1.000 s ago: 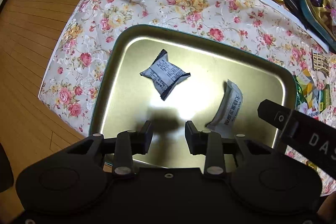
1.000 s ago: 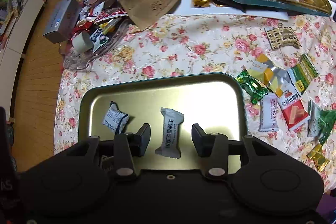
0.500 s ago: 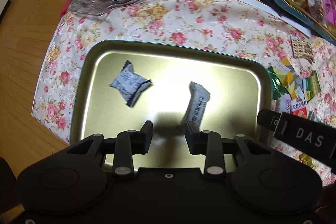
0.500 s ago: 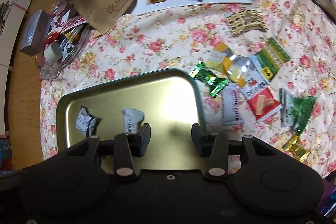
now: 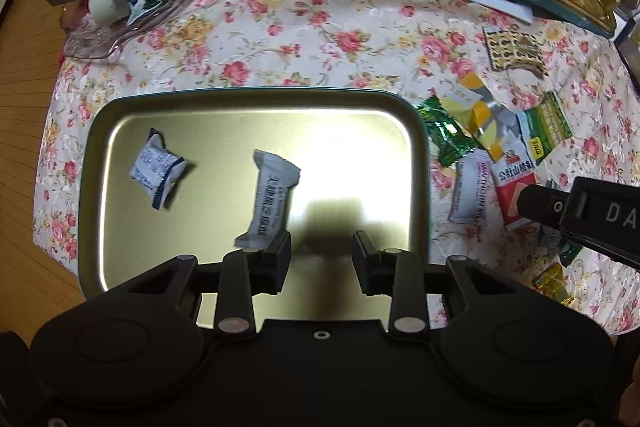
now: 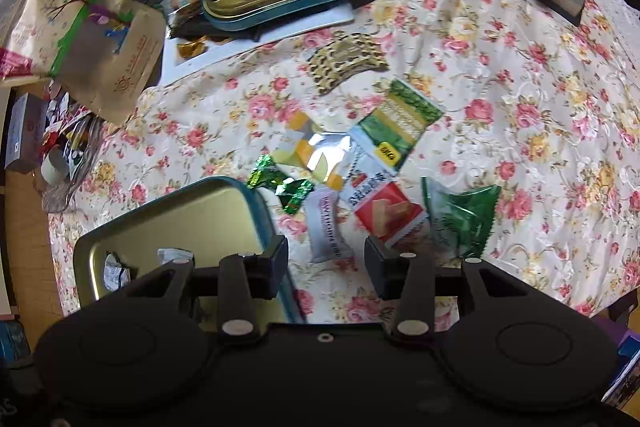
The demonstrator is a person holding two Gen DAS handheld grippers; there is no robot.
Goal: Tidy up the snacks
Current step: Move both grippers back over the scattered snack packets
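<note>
We are between 2 placements: 2 wrapped snacks already lie in the gold tray [image 5: 96,187], the small blue-edged packet [image 5: 158,173] at its left and the long grey packet [image 5: 272,201] near the middle. The rest of the snacks wait in a loose heap on the flowered cloth of the bench [image 6: 540,107], just beside the right rim of the tray.

The left gripper [image 5: 321,257] hangs over the tray floor with its fingers apart and nothing between them. The right gripper [image 6: 326,267] is over the cloth beside the tray corner, its fingers also apart and empty. The white Hawthorn packet [image 6: 326,227] lies directly ahead of them, touching the red biscuit packet [image 6: 390,213], with the green foil candy [image 6: 280,185] by the tray rim.

We judge that the next move is a pick from this heap, most likely the white packet. It calls for lowering the right fingers around this packet alone, because its neighbours overlap and could be pulled along.

Compared with 1 second ago, both views have slid toward the heap. The right gripper was then above the long grey packet in the tray, and now it is outside the tray. The 2 packets in the tray keep their places.
</note>
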